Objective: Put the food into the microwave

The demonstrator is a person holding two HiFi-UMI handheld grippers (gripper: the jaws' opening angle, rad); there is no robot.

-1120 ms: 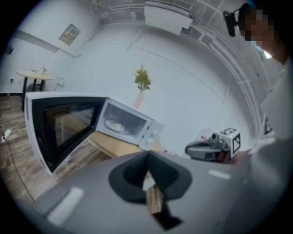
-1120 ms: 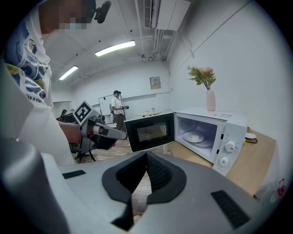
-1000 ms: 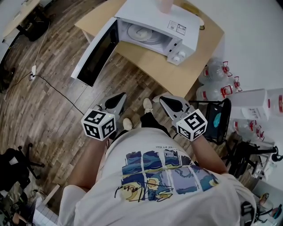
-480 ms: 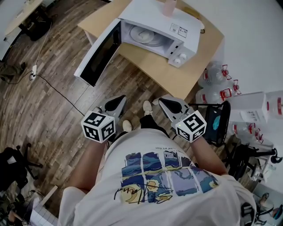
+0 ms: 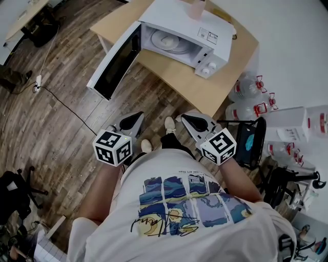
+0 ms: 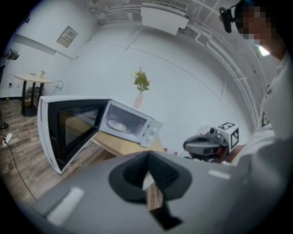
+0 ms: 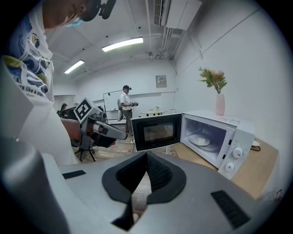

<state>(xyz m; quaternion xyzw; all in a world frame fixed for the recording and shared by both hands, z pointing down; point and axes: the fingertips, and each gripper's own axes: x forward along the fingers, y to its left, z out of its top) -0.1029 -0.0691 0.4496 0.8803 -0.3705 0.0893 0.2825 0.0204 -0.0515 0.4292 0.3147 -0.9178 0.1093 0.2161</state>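
The white microwave stands on a wooden table, its door swung wide open to the left. Inside, a pale round piece of food lies on the turntable plate; it also shows in the left gripper view as the food and in the right gripper view as the food. My left gripper and right gripper hover side by side in front of my chest, well short of the table, both pointing toward the microwave. Both are shut with nothing between the jaws.
A pink vase stands on top of the microwave. Water bottles and a black chair crowd the right side. A cable runs across the wooden floor at left. A person stands far off behind the door.
Both grippers stay shut in nearly the same place. The head view has shifted slightly, and the microwave and food have not moved.
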